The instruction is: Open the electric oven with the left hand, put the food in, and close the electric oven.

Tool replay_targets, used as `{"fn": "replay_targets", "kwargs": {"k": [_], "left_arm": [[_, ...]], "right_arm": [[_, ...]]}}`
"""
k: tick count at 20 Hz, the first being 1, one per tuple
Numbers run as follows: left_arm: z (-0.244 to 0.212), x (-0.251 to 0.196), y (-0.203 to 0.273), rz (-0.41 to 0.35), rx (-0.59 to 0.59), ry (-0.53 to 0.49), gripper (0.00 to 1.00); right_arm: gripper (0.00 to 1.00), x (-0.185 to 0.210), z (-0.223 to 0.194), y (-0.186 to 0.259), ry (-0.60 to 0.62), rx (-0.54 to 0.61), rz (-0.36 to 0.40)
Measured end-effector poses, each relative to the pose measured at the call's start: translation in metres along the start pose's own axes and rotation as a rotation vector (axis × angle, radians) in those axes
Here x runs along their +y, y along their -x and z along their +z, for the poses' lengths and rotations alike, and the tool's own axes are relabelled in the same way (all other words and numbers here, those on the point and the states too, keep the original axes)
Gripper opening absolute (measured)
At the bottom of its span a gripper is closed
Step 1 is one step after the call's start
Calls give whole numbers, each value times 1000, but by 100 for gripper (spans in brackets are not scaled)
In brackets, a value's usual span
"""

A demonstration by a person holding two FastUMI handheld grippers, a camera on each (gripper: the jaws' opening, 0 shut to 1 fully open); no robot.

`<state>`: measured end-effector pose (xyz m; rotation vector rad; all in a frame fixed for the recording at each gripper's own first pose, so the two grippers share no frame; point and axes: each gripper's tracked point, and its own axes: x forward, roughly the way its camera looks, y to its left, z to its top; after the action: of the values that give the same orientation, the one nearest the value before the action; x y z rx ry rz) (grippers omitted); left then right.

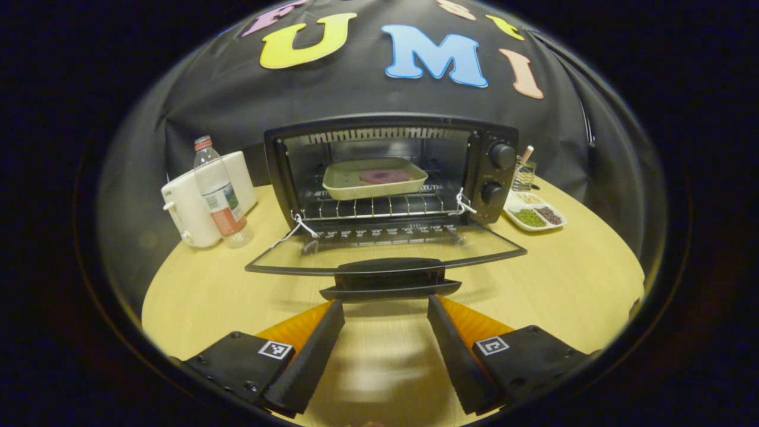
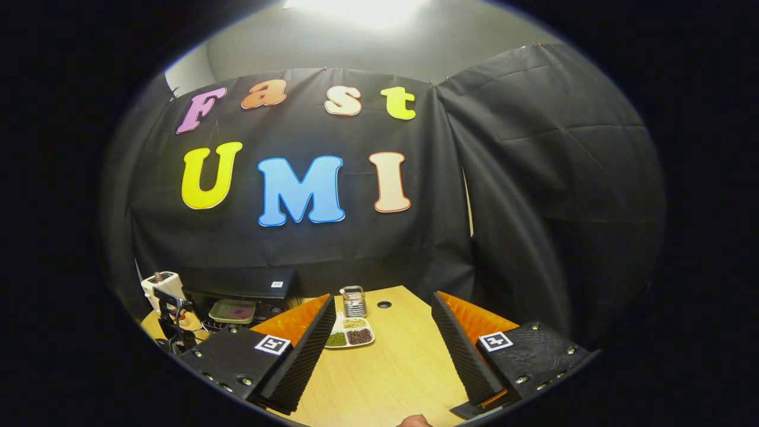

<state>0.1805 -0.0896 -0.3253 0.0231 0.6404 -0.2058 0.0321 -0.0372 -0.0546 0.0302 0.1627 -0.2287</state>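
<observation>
the electric oven point(image 1: 391, 172) stood on the round wooden tabletop point(image 1: 563, 284), its glass door point(image 1: 385, 252) folded flat toward the left gripper point(image 1: 385, 308), whose fingers gaped just short of the door handle point(image 1: 389, 279). a shallow tray of food point(image 1: 375, 177) sat on the wire rack inside. the right gripper point(image 2: 382, 308) hung open over bare tabletop near a sectioned dish point(image 2: 350, 333).

A bottle point(image 1: 220, 193) stood on the counter point(image 1: 569, 284), touching a white appliance point(image 1: 188, 209) behind it. On the far side, a divided dish point(image 1: 535, 213) of beans lay before a wire holder point(image 1: 523, 175).
</observation>
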Motion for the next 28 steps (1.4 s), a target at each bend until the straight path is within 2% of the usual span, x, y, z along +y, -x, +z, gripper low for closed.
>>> {"fn": "replay_targets", "kwargs": {"k": [1,4,6,7,9,10,20,24,28], "left_arm": [[7,0,2,1,-12,1,92],[23,1,4,4,-22,1,100],[37,0,4,4,-42,8,100],[46,1,4,4,-60,10,96],[61,2,5,6,-89,12,96],[66,1,9,8,-100,9,100],[153,8,-13,-26,-238,-18,96],[188,2,27,-53,-348,-27,100],[213,-11,96,-25,-462,-24,100]], "right_arm": [[100,4,0,-1,-5,1,7],[100,8,-2,-5,-9,5,20],[100,11,-1,-8,-8,3,24],[100,11,0,-10,-8,3,25],[100,12,-1,-11,-6,4,25],[99,13,-2,-13,-6,6,24],[99,23,-1,-25,-29,2,19],[100,24,7,-27,-38,-28,34],[100,16,16,-21,-55,-56,97]]}}
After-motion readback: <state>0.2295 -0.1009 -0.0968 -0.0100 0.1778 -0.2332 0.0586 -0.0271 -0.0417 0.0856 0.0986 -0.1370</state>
